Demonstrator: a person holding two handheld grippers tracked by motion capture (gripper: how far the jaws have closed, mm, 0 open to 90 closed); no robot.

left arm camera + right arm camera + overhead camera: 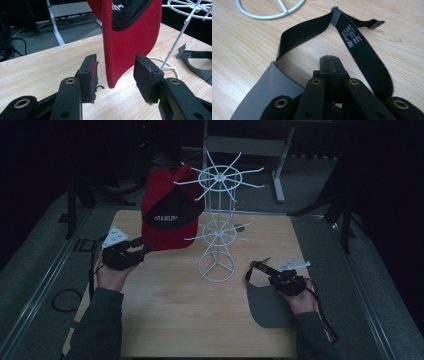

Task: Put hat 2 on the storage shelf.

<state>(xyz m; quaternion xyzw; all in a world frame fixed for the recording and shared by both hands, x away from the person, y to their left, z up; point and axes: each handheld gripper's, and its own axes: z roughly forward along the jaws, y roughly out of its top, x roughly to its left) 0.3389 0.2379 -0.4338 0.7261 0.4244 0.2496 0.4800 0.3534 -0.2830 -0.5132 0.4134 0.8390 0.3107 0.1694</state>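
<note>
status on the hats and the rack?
Done: red cap hangs on the white wire rack. In hand: left hand-held gripper is open around its brim, pads apart from it. Right hand-held gripper is shut over the grey visor. Left: the visor lies on the table, unhung.

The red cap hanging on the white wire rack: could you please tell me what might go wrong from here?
1. The left gripper is open around the red cap's brim without pressing it; closing and pulling could tip the light white wire rack.
2. The right gripper is shut above the grey visor, inside its black strap; the strap might snag as the hand moves.
</note>
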